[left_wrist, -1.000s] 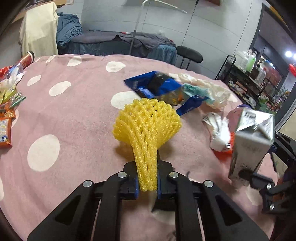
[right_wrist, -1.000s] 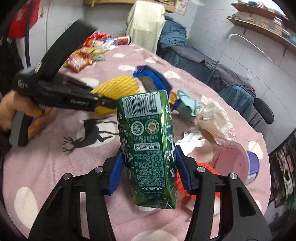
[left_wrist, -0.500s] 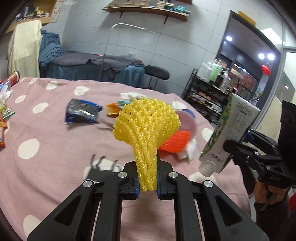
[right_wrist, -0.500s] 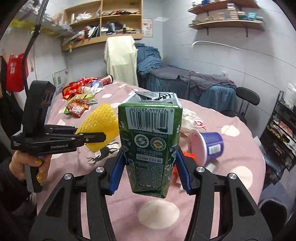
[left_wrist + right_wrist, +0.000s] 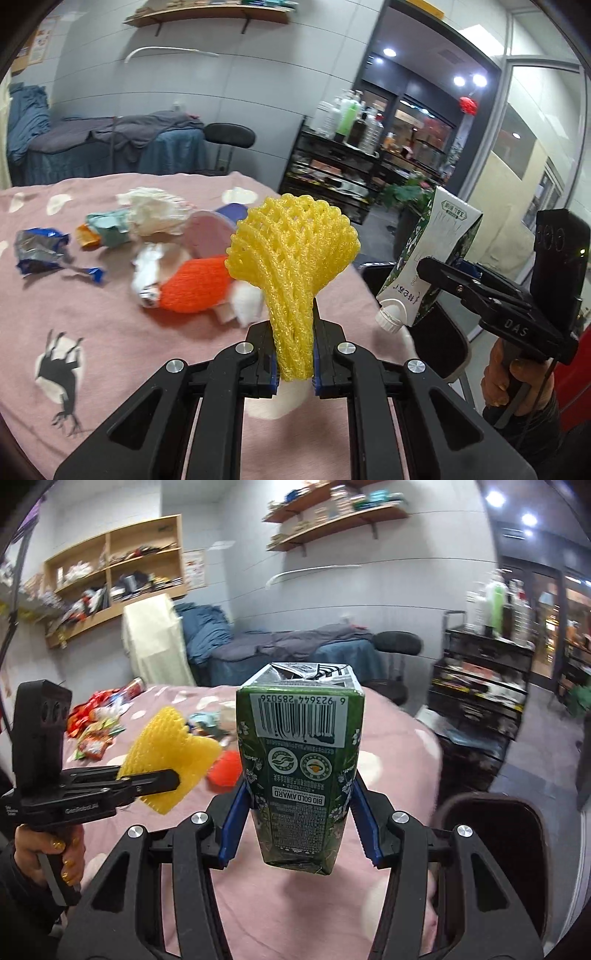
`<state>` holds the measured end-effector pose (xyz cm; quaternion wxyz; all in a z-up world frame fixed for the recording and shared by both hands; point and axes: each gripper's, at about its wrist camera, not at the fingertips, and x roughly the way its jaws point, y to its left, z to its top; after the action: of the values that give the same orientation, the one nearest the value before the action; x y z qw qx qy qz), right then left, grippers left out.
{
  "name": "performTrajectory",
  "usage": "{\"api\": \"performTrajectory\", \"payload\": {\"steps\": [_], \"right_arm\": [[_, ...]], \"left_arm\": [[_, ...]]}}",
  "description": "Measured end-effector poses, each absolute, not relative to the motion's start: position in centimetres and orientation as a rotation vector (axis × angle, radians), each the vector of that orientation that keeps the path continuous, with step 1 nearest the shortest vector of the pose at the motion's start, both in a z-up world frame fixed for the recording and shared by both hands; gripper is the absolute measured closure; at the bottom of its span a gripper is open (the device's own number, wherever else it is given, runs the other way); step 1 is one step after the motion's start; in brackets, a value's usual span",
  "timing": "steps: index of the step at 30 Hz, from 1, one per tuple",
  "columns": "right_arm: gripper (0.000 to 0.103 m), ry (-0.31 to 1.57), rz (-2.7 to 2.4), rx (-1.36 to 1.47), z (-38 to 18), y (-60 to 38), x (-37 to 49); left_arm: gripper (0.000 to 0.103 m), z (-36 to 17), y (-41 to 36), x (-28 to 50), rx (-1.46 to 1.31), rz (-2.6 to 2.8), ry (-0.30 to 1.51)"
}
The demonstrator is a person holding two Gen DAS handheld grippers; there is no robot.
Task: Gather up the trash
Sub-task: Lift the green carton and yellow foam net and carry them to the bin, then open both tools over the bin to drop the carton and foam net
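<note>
My left gripper [image 5: 294, 354] is shut on a yellow foam fruit net [image 5: 295, 258] and holds it up above the pink table [image 5: 110, 332]. The net also shows in the right wrist view [image 5: 166, 760]. My right gripper [image 5: 297, 812] is shut on a green milk carton [image 5: 301, 771], held upside down in the air at the table's right edge. The carton also shows in the left wrist view [image 5: 428, 262], cap pointing down. On the table lie an orange foam net [image 5: 195, 284], white tissue [image 5: 155, 214], a purple cup [image 5: 214, 229] and a blue wrapper [image 5: 40, 251].
A black bin rim [image 5: 491, 834] stands just off the table's right edge, below the carton. Snack packets [image 5: 96, 734] lie at the table's far left. A bed [image 5: 110, 147], a black stool [image 5: 229, 136] and a shelf rack [image 5: 351, 166] stand beyond the table.
Both grippers have risen and swung right with their loads, away from the trash pile and toward the table's right edge. The carton now hangs past the edge.
</note>
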<state>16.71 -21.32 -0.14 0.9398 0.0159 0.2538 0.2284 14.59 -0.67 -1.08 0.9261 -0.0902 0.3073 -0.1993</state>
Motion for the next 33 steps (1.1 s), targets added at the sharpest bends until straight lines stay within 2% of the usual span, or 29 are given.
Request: {"api": "performTrajectory", "payload": {"steps": [11,22,31,32,33], "right_arm": [[0.051,0.599,0.163,0.107,-3.5,-29.5,17.7],[0.051,0.815,-0.005,0.107,-10.5,-33.6,20.2],[0.05,0.953,-0.046,0.119,-14.1,-34.1,20.9],[0.049,0.954,-0.046,0.123,-14.2,-34.1,20.8],[0.042,0.948,-0.055,0.126,-14.2,-34.2,20.5]], "left_arm": [[0.091,-1.1,-7.8,16.3,-0.135,-0.564,0.65],[0.091,-1.7,-12.3,17.7,-0.106,-0.647,0.696],[0.091,-2.5,-13.6,17.9,-0.104,-0.685,0.739],[0.09,-2.5,-13.8,18.0,-0.104,-0.688,0.743],[0.09,-2.6,-13.9,18.1,-0.101,-0.69,0.747]]}}
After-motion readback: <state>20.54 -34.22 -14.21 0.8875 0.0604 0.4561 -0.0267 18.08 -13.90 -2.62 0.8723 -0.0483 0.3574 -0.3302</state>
